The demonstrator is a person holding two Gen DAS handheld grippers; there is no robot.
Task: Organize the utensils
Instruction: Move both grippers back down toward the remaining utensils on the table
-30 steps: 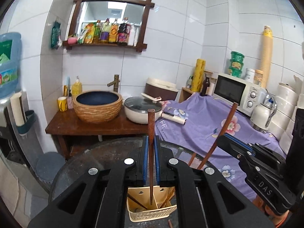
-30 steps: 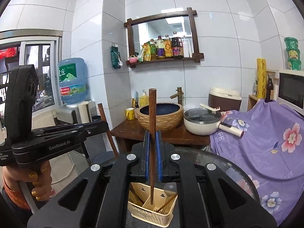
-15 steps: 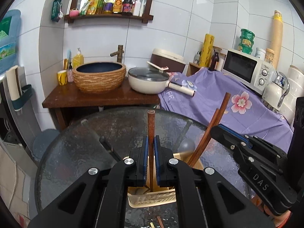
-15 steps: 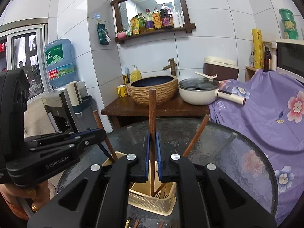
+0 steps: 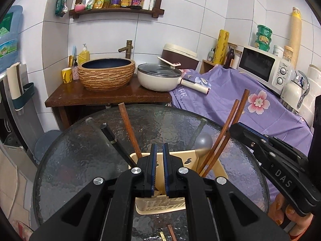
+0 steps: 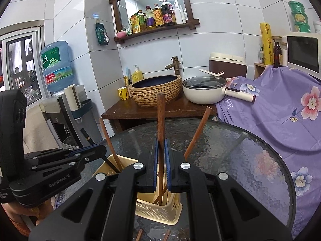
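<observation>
1. Left gripper (image 5: 157,160): jaws slightly apart with nothing between them, poised just above the cream utensil basket (image 5: 218,166).
2. Right gripper (image 6: 161,156): jaws parted a little around a brown chopstick (image 6: 161,116), the stick upright in the gap with its lower end down inside the basket (image 6: 160,210); cannot tell whether the pads actually press on it.
3. Standing in the basket, seen from the left wrist: one brown chopstick (image 5: 128,128) leaning left, a black chopstick (image 5: 114,142) leaning further left, two brown chopsticks (image 5: 230,128) leaning right, and a grey spoon (image 5: 203,141) with its bowl up.
4. Basket set on the round textured glass tabletop (image 5: 80,156), roughly at its middle.
5. Loose brown sticks (image 6: 152,235) lying on the glass just in front of the basket, partly cut off by the gripper bodies.
6. Behind the tabletop: wooden stand with woven-look basin (image 5: 106,74) and white lidded pan (image 5: 160,78); purple floral cloth (image 5: 250,100) to the right.
</observation>
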